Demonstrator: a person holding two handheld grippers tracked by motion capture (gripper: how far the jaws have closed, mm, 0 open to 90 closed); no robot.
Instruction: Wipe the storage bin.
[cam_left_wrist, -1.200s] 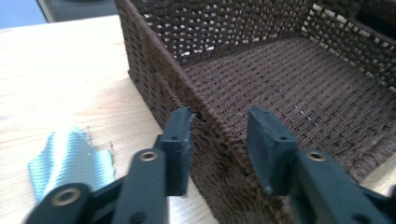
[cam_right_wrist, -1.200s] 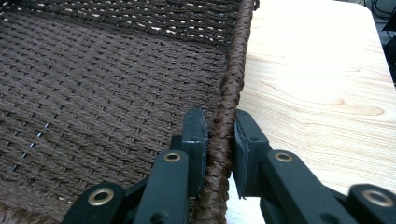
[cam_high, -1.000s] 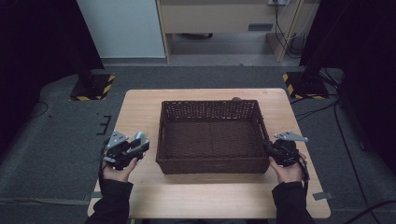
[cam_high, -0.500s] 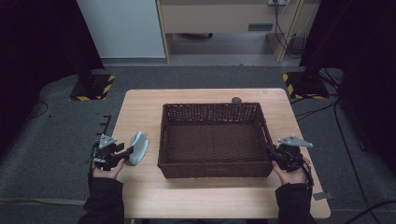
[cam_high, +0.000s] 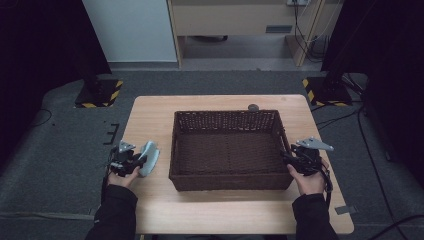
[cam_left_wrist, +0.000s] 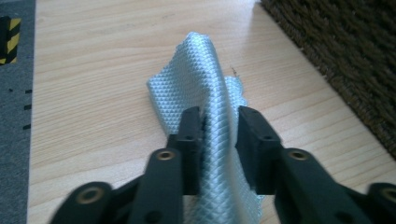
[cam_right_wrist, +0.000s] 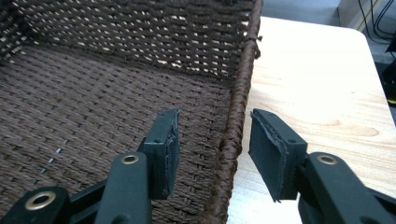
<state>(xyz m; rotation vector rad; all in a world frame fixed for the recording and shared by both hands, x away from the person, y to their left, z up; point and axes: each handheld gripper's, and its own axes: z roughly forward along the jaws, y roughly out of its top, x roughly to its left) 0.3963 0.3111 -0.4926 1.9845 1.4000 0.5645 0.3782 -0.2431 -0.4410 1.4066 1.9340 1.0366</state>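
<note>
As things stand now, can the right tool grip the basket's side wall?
Probably yes. The right tool straddles the basket's right wall, one jaw inside, one outside, the pads clear of the weave. Its jaws have just been opening. Nothing blocks the wall there; closing them should grip it.

In the left gripper view the lower part of the pale blue textured cloth (cam_left_wrist: 205, 93) runs off the bottom edge and sits partly behind the jaws; whether the pads actually press it cannot be told. The woven basket (cam_left_wrist: 345, 56) is cut off by the top and right edges there. In the right gripper view the basket's rim (cam_right_wrist: 236, 121) leaves the frame at the bottom. In the high view a small dark object (cam_high: 253, 107) behind the basket is too small to identify, and the person's forearms are cropped at the bottom.
</note>
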